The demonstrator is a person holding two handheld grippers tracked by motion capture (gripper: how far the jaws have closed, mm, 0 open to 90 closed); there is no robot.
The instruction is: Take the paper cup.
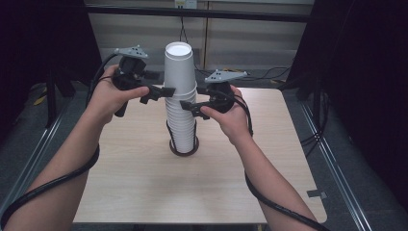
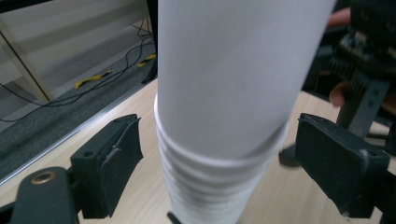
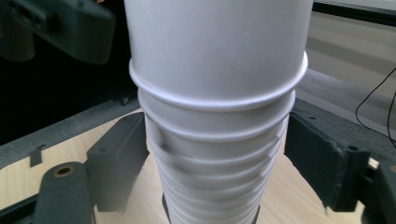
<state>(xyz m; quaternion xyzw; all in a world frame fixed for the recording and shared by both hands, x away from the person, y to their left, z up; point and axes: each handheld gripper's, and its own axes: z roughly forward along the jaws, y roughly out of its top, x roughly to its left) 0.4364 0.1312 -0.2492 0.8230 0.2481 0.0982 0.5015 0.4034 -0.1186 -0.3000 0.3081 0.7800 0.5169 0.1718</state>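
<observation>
Stack of white paper cups (image 1: 181,103) between left tongs (image 1: 162,91) and right tongs (image 1: 188,107), both open, pads clear of cups.

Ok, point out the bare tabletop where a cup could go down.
The table is bare in front of the paper cup stack, between the forearms, and along its left and right edges. It is crowded mid-table, where the left gripper and right gripper flank the stack.

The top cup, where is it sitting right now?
In the high view the top cup sits upside down atop the cup stack at table centre, between the left gripper and right gripper.
</observation>
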